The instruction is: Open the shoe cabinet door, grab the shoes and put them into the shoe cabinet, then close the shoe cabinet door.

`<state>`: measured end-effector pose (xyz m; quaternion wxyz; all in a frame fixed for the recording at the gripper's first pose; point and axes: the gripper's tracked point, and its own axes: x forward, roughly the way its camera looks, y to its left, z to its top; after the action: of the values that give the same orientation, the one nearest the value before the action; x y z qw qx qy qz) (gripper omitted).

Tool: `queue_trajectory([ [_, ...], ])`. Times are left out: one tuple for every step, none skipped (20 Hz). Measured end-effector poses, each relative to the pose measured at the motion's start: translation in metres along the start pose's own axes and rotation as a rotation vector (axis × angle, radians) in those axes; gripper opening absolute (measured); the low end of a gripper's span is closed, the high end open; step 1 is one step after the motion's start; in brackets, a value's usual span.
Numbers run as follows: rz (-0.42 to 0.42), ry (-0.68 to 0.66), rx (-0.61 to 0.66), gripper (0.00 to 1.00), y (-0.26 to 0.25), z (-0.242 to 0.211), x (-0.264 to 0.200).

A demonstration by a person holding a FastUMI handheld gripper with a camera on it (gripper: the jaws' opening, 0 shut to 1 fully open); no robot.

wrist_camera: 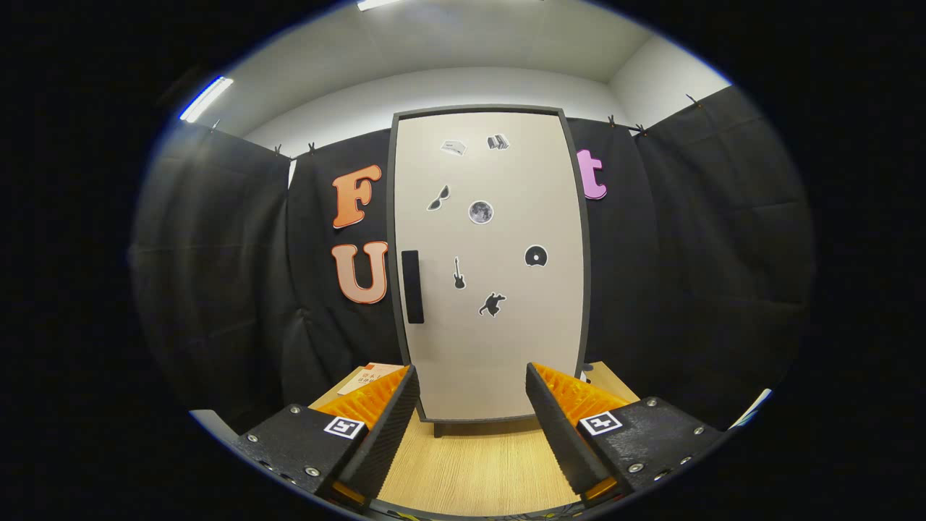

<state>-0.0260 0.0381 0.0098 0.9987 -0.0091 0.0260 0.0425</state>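
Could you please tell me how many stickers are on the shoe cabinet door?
7 on the shoe cabinet door, beyond the open tool: two near the top, sunglasses and moon below, a disc at right, guitar and animal shape near the handle.

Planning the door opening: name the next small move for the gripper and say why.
Probably ease the gripper forward and toward the dark handle on the cabinet door. The door looks shut, the handle sits beyond the fingers by the door's edge, and the fingers stand open with nothing between them, above the wooden tabletop.
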Motion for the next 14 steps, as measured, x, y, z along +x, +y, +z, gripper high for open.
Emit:
queue_trajectory([
  [0.001,-0.001,0.0,0.93,0.0001,-0.0002,0.0004],
  [0.003,0.0,0.0,0.93,-0.0001,0.0002,0.0005],
  [0.003,0.001,0.0,0.93,-0.0001,-0.0001,-0.0007],
  [0.005,0.004,0.001,0.93,0.0001,-0.0011,-0.0002],
  [0.007,0.004,0.003,0.93,0.0,-0.0009,0.0001],
  [0.007,0.002,0.003,0.93,0.0001,-0.0003,-0.0001],
  [0.007,0.001,0.001,0.93,-0.0001,0.0006,0.0008],
  [0.007,-0.001,-0.001,0.93,-0.0004,0.0009,0.001],
  [0.008,-0.001,-0.002,0.93,-0.0008,0.0011,0.0002],
  [0.008,0.0,-0.003,0.93,-0.0001,0.0008,-0.0002],
  [0.008,0.0,-0.002,0.93,-0.0007,0.0009,0.0],
  [0.009,0.0,0.0,0.93,-0.001,0.0009,-0.0003],
  [0.01,0.001,0.002,0.93,-0.0007,0.0003,-0.0012],
  [0.011,0.003,0.003,0.93,-0.001,-0.0003,-0.0016],
])
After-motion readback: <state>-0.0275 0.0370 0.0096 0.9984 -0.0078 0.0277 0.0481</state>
